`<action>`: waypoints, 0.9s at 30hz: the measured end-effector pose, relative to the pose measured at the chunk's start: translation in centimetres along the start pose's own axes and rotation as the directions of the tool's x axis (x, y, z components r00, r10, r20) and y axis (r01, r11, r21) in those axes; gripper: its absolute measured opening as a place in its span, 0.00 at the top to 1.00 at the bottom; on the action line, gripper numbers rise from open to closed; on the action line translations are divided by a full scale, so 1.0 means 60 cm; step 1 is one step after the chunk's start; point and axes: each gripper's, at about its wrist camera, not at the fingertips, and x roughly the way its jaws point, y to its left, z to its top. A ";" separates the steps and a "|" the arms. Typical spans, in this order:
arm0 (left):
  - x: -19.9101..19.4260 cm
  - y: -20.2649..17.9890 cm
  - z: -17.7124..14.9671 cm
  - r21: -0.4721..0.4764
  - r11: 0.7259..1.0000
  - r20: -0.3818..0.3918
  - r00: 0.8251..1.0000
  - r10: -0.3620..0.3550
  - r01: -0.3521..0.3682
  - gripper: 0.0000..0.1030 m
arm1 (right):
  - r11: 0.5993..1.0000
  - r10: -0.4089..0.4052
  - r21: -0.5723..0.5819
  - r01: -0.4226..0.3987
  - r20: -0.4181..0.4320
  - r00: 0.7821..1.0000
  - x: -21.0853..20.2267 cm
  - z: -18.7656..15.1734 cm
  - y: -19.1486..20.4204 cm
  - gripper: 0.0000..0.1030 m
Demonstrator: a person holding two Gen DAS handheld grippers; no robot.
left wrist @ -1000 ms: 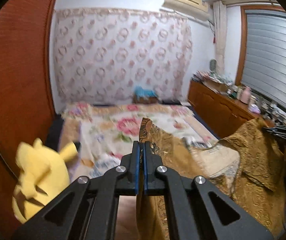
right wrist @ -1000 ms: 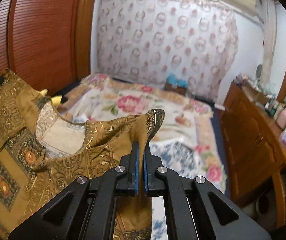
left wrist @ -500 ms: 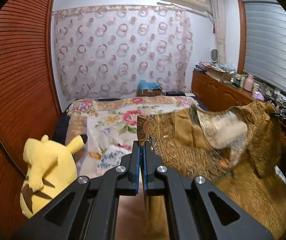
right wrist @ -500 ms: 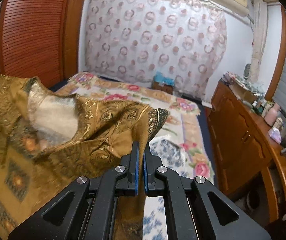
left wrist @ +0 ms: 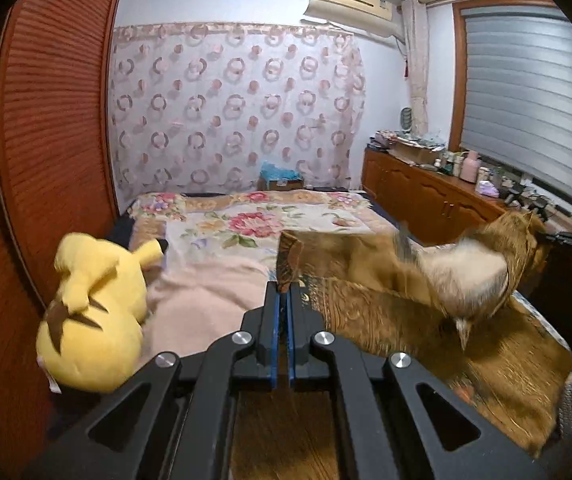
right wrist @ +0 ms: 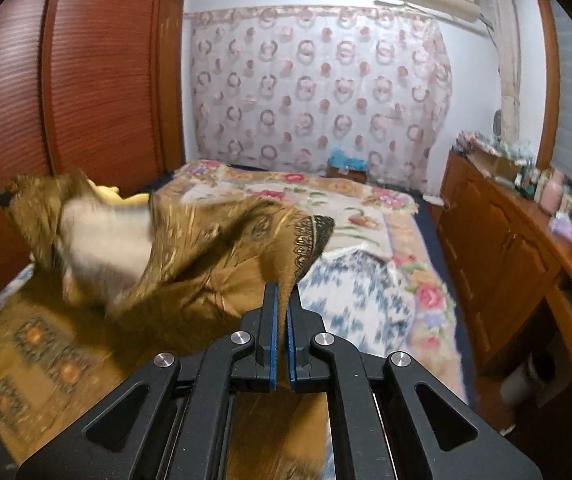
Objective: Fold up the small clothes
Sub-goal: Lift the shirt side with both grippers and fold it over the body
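My left gripper and right gripper each pinch one corner of the golden garment, which stretches sideways between them above the bed, neither nearer.

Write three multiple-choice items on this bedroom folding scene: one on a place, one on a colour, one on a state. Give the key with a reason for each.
1. Where is the plush toy?
A. on the dresser
B. at the bed's wardrobe side
C. on the floor by the window

2. What colour is the held garment?
A. golden brown
B. blue
C. pink

3. How are the two grippers?
A. both open
B. one open
C. both shut on the garment

Key: B, it lies against the wooden wardrobe; A, patterned gold-brown cloth; C, the left gripper and right gripper each pinch a cloth corner.
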 end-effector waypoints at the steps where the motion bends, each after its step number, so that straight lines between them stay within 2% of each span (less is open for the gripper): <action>1: -0.008 -0.002 -0.012 -0.008 1.000 -0.003 1.000 -0.009 0.009 1.00 | 1.000 0.011 0.005 -0.011 -0.001 1.000 -0.006 -0.009 0.002 0.99; 7: -0.039 -0.019 -0.060 -0.033 0.999 -0.019 0.999 -0.030 0.029 1.00 | 0.999 0.033 0.040 -0.032 -0.033 0.999 -0.035 -0.076 0.013 0.99; 15: -0.086 -0.028 -0.089 -0.043 0.999 -0.013 1.000 -0.023 0.023 1.00 | 0.998 0.046 0.044 -0.045 -0.018 0.999 -0.090 -0.089 0.021 0.99; 17: -0.094 -0.025 -0.100 -0.038 0.999 -0.048 0.999 -0.014 0.012 1.00 | 0.998 0.046 0.041 -0.045 -0.021 0.999 -0.107 -0.090 0.024 0.99; 22: -0.110 -0.029 -0.122 -0.017 1.000 -0.097 0.995 0.009 -0.011 0.99 | 0.999 0.041 -0.015 -0.043 -0.081 0.996 -0.121 -0.100 0.047 0.99; 27: -0.114 -0.029 -0.139 -0.015 1.000 -0.134 0.991 0.001 -0.003 0.96 | 0.999 0.044 -0.025 -0.048 -0.153 0.987 -0.117 -0.134 0.057 0.99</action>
